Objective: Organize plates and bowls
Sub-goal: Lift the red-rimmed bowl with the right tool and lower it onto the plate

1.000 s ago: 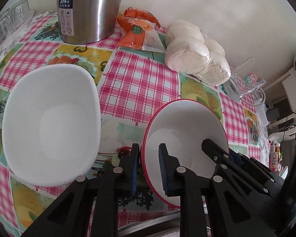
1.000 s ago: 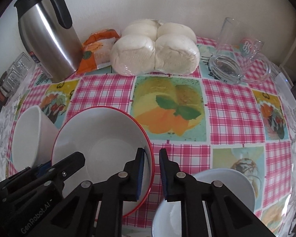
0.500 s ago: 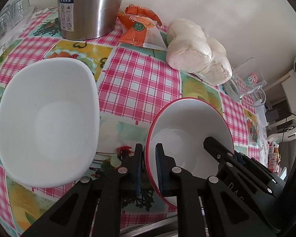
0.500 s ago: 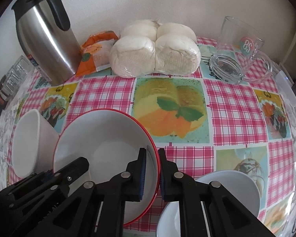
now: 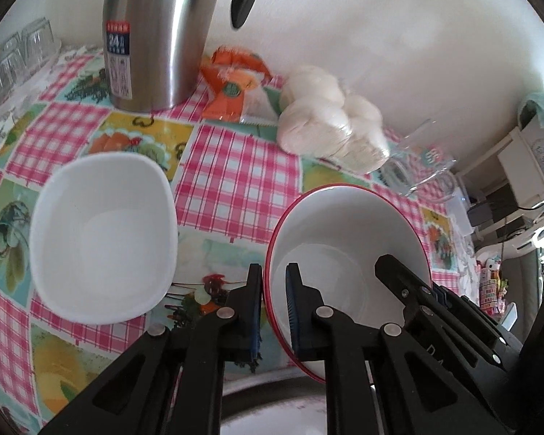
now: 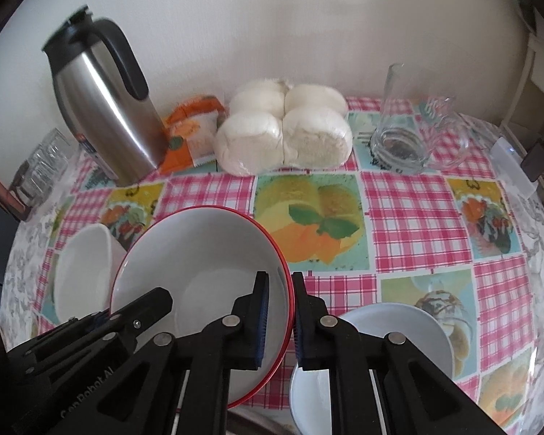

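A white bowl with a red rim (image 5: 348,232) (image 6: 214,250) is held between both grippers and is lifted off the table. My left gripper (image 5: 275,290) is shut on its left rim. My right gripper (image 6: 281,308) is shut on its right rim. A plain white squarish bowl (image 5: 101,232) (image 6: 81,272) sits on the checked tablecloth to the left. A white plate (image 6: 399,330) lies on the table under the right gripper. Another plate's rim (image 5: 272,398) shows at the bottom of the left wrist view.
At the back stand a steel thermos jug (image 6: 108,108) (image 5: 156,32), an orange snack packet (image 6: 188,130), a bag of white buns (image 6: 283,130) and a glass mug (image 6: 402,127). Clear glassware (image 6: 43,166) sits at the far left edge.
Both grippers closed fully on the red-rimmed bowl's rim and raised it from the table. The views rose and pulled back, so more of the thermos and wall shows.
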`<act>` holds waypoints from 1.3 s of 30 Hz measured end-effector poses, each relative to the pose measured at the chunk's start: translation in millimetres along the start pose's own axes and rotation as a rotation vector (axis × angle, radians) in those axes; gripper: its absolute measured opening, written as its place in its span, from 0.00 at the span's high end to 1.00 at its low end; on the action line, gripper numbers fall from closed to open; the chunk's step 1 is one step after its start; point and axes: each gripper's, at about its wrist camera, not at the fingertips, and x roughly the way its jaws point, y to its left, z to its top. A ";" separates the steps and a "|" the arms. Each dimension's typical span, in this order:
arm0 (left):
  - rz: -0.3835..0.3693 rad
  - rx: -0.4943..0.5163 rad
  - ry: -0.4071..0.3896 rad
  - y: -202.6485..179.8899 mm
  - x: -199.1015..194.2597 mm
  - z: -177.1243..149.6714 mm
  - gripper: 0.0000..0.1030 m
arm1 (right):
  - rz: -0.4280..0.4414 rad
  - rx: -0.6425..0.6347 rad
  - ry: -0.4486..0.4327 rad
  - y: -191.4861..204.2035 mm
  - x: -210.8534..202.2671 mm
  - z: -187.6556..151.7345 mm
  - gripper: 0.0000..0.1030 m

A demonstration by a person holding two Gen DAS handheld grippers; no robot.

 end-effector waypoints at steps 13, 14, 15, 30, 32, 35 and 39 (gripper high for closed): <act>0.014 0.074 -0.047 -13.7 -44.6 -23.2 0.87 | 0.063 0.102 -0.091 -7.9 -50.7 -37.9 0.87; 0.012 0.077 -0.051 -14.3 -48.1 -25.6 0.87 | 0.071 0.111 -0.093 -8.7 -53.2 -40.8 0.87; 0.011 0.081 -0.054 -14.3 -50.7 -27.4 0.87 | 0.077 0.119 -0.091 -9.2 -54.9 -43.0 0.87; 0.008 0.098 -0.023 -9.0 -67.7 -63.0 0.87 | 0.096 0.146 -0.050 -8.1 -79.9 -84.3 0.88; 0.012 0.097 -0.017 -7.5 -68.1 -66.4 0.87 | 0.099 0.146 -0.042 -7.0 -81.4 -88.7 0.87; 0.017 0.091 -0.004 -3.6 -68.2 -72.3 0.87 | 0.099 0.147 -0.021 -5.5 -79.6 -96.5 0.88; 0.033 0.091 0.022 1.6 -65.0 -81.0 0.87 | 0.097 0.141 0.006 -2.3 -77.3 -106.4 0.88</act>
